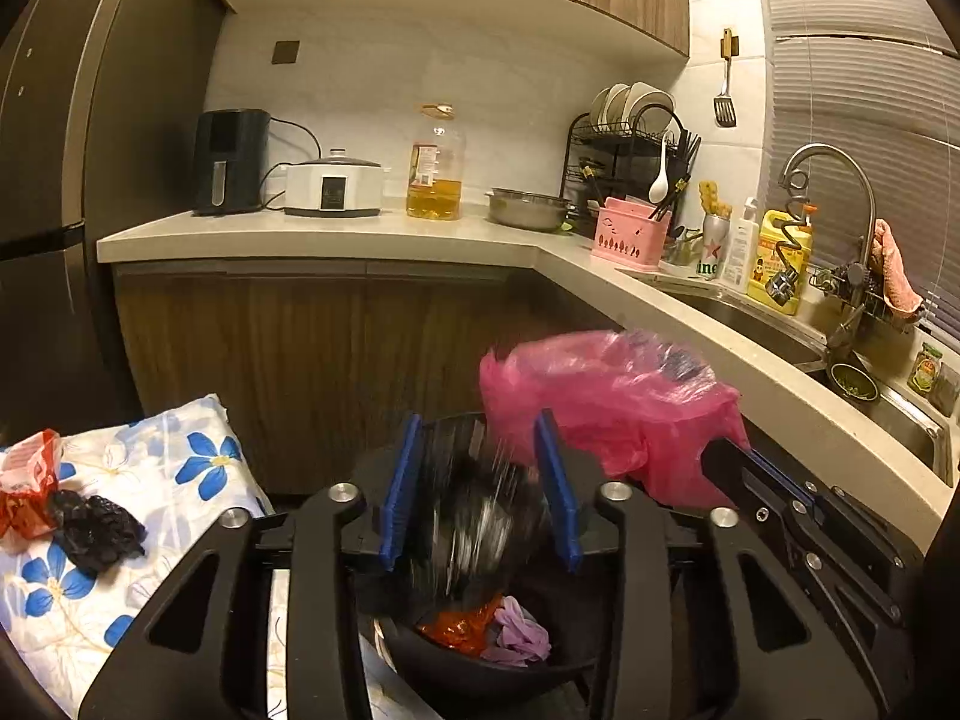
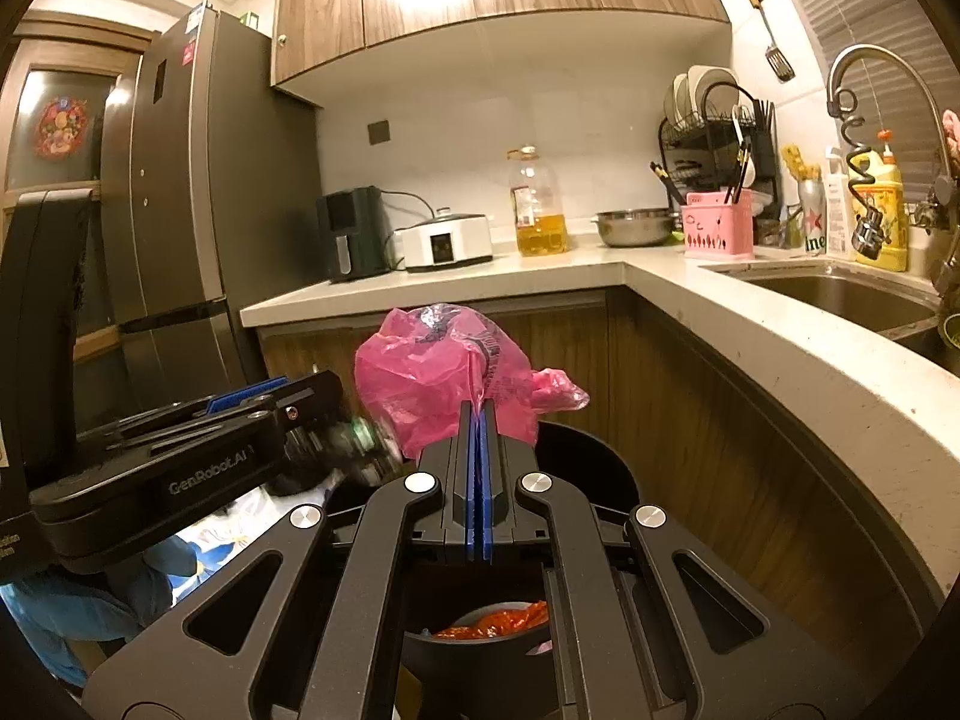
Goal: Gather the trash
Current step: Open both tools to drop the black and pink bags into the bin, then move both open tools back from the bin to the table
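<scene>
My left gripper [image 1: 483, 483] is open above a black trash bin [image 1: 444, 666]. A dark, motion-blurred piece of trash [image 1: 474, 522] is between its blue pads, over the bin. The bin holds an orange-red wrapper [image 1: 459, 627] and a purple scrap [image 1: 519, 636]. My right gripper [image 2: 478, 420] is shut on a pink plastic bag [image 2: 438, 372], held above the bin [image 2: 588, 462]; the bag also shows in the left wrist view [image 1: 606, 396]. A red wrapper [image 1: 27, 483] and a black crumpled scrap [image 1: 96, 531] lie on a flowered cloth [image 1: 150, 480] at the left.
A counter [image 1: 336, 237] runs along the back and right with an air fryer [image 1: 228, 162], cooker [image 1: 333, 183], oil bottle [image 1: 435, 165], steel bowl [image 1: 528, 207], dish rack [image 1: 630, 144] and sink [image 1: 750, 318]. A fridge [image 2: 180, 192] stands at the left.
</scene>
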Available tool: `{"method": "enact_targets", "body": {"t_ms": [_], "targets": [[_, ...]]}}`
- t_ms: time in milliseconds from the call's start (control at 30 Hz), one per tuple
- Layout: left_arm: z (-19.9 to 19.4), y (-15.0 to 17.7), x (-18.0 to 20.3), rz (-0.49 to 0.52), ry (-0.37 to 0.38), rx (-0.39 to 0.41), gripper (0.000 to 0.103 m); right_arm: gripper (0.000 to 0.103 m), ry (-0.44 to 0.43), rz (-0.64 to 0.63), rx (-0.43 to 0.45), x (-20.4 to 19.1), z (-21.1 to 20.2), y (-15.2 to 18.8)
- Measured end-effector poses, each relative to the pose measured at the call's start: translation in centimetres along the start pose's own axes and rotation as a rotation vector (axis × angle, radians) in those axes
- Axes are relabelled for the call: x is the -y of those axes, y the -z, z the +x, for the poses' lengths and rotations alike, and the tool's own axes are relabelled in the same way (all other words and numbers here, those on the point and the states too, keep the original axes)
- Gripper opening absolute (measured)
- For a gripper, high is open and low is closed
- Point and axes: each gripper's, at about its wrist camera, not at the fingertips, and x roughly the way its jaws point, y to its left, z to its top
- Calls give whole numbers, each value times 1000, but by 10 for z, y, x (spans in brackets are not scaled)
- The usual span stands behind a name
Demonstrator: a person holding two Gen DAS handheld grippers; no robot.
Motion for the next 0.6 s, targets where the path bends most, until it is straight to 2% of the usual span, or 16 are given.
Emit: {"method": "enact_targets", "body": {"t_ms": [133,333,533,600], "targets": [[5,1,-3,-11,-5,-2,64,3,11,7,-19,4,6,1],[7,3,-15,-46,-33,-10,80,12,23,25,-38,9,9,5],[-7,12,-25,-51,-92,-18,86,29,26,53,-43,10,2,8],[-15,18,-26,-40,-131,-19,87,39,27,56,-38,8,-4,10]]}}
